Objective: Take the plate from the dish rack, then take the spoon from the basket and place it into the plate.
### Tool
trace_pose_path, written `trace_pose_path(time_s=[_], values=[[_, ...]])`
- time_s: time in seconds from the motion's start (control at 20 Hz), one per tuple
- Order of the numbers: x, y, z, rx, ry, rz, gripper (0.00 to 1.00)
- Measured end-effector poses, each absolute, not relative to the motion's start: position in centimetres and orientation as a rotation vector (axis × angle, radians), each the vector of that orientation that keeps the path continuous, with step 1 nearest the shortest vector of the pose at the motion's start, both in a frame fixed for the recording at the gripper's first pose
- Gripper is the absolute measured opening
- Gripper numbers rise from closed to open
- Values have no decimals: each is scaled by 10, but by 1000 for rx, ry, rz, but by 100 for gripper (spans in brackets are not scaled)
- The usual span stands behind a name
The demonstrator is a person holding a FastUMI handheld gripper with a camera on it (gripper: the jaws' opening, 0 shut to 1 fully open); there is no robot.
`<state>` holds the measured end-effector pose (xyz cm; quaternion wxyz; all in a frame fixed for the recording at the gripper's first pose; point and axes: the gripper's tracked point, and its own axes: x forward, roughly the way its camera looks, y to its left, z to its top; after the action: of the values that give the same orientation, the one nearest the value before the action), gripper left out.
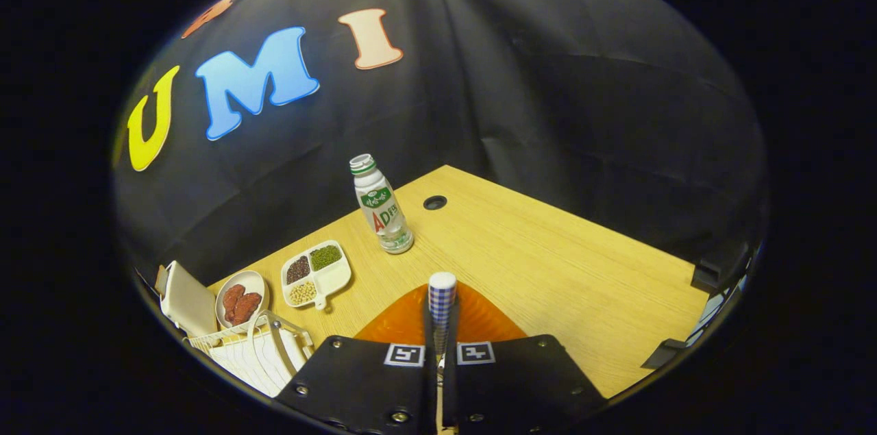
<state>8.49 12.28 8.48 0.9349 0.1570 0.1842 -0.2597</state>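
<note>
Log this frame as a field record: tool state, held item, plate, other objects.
tool: tool shut on the spoon
held item: spoon, checked handle sticking up between the fingers
plate: orange plate on the table, right under the spoon
rack: white dish rack beside the fingers
food: divided tray of beans, small bowl of red pieces
bottle: bottle upright beyond the plate
surface: wooden table

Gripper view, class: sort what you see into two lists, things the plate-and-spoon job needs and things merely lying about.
Job:
gripper, shut on spoon
orange plate, beneath the spoon
dish rack

Lying about:
bottle
divided tray of beans
small dish of red food
</note>
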Motion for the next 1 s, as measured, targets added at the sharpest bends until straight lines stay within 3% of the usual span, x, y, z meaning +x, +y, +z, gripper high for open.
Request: trace_pose_path(time_s=[0.45, 1.0], values=[[37, 176, 178, 150, 252, -447, 3], [-52, 331, 185, -4, 257, -161, 3]])
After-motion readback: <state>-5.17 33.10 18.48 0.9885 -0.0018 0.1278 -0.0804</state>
